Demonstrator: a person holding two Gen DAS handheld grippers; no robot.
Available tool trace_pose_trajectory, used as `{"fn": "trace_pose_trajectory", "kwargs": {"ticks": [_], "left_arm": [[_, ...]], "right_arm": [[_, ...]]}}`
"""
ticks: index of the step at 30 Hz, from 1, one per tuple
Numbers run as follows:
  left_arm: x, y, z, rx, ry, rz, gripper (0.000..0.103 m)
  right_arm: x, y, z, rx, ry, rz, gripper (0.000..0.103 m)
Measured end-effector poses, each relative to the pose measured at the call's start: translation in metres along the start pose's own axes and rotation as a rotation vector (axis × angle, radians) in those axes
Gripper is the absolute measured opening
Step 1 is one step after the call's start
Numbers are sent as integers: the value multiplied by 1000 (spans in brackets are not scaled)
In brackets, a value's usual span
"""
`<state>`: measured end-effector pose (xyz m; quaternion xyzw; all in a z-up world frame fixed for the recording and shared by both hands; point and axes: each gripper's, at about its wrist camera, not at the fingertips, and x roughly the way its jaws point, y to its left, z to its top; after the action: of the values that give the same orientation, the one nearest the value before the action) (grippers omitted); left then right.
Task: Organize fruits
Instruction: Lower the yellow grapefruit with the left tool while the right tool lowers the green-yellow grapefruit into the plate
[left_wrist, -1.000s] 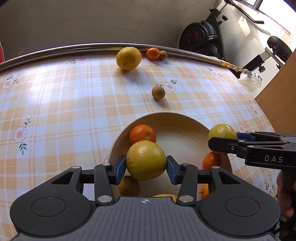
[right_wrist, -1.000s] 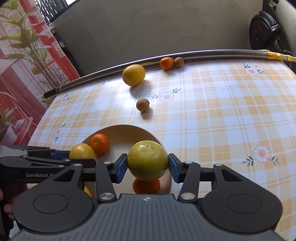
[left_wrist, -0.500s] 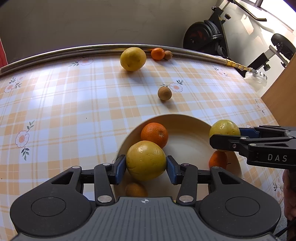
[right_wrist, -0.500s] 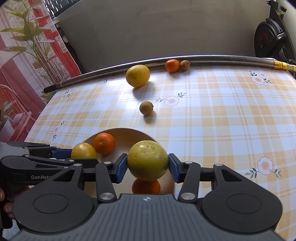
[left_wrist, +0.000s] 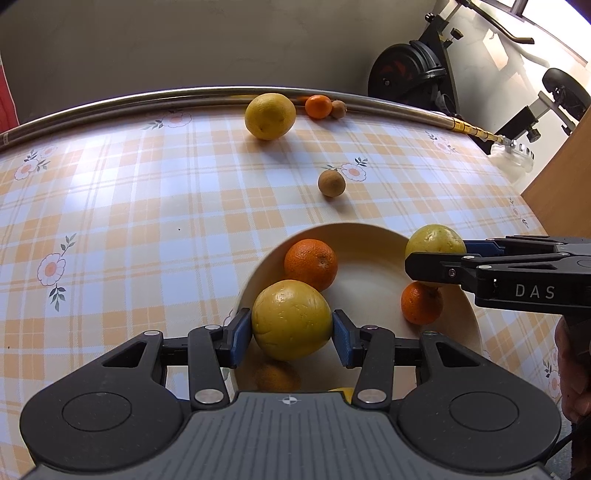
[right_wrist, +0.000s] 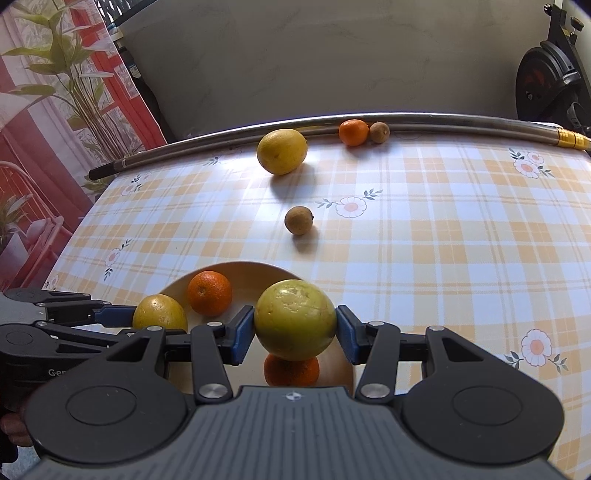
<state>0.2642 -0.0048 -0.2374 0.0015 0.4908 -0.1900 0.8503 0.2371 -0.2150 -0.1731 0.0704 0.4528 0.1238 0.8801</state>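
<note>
My left gripper (left_wrist: 291, 332) is shut on a yellow citrus fruit (left_wrist: 291, 319) above the near left part of a cream bowl (left_wrist: 373, 236). My right gripper (right_wrist: 295, 328) is shut on a yellow-green citrus fruit (right_wrist: 294, 319) above the bowl's right rim (right_wrist: 258, 267); it also shows in the left wrist view (left_wrist: 435, 242). The bowl holds two oranges (left_wrist: 311, 264) (left_wrist: 421, 302) and a brownish fruit (left_wrist: 275, 376) under my left gripper.
On the checked tablecloth lie a small brown fruit (left_wrist: 331, 183), a large yellow citrus (left_wrist: 270, 116), a small orange (left_wrist: 318, 106) and another brown fruit (left_wrist: 338, 109) by a metal pole (left_wrist: 110, 105) along the far edge. An exercise bike (left_wrist: 406, 70) stands beyond.
Both grippers have drawn back toward me and lifted a little with their fruits still held. The bowl and table fruits now sit further ahead in both views.
</note>
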Motion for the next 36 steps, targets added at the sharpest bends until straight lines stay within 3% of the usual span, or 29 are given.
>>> {"fn": "trace_pose_trajectory", "kwargs": {"ticks": [16,36], "left_arm": [[-2,2,0,-9,-6,-2,49],[-27,-1,4,-20,-74,9,50]], "right_arm": [[25,11,7,-33,55,36,51],[-13,-4,5,6,-27,9,52]]}}
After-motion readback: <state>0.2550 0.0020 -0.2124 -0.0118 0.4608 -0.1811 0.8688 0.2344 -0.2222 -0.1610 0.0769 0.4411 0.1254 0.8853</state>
